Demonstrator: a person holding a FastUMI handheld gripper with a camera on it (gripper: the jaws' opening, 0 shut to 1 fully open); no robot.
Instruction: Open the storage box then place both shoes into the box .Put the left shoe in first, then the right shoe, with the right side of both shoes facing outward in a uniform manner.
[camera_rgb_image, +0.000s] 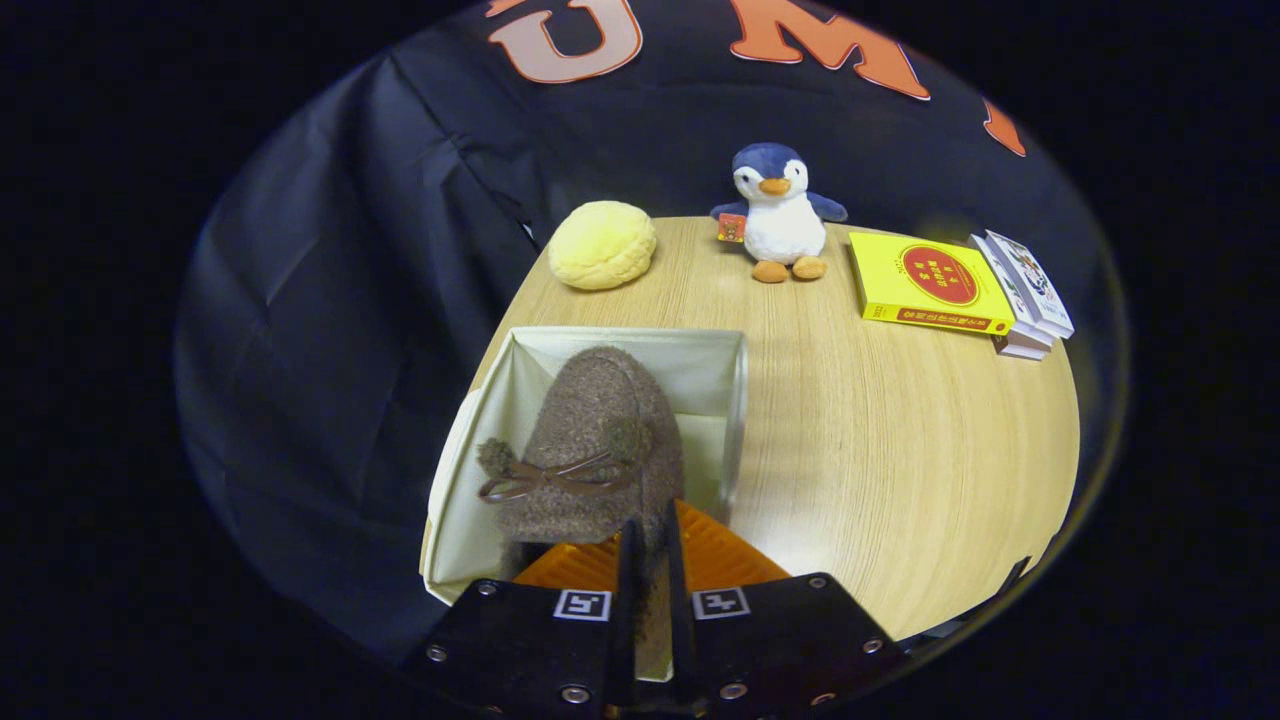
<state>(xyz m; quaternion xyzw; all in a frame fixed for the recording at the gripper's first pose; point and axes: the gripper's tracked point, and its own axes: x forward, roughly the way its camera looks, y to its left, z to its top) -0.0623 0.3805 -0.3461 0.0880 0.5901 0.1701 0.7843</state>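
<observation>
One brown shoe (590, 440) hung over the open storage box (700, 370), its heel edge clamped in the gripper (650, 560); the wooden table (900, 440) stood against black cloth (330, 280).

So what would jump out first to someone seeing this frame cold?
Probably the fuzzy brown shoe with its bow, gripped by the hand-held gripper and held over the open white storage box just ahead of the fingers. Beyond the box on the wooden table stand a plush penguin, a yellow bun-shaped toy and a stack of books.
</observation>
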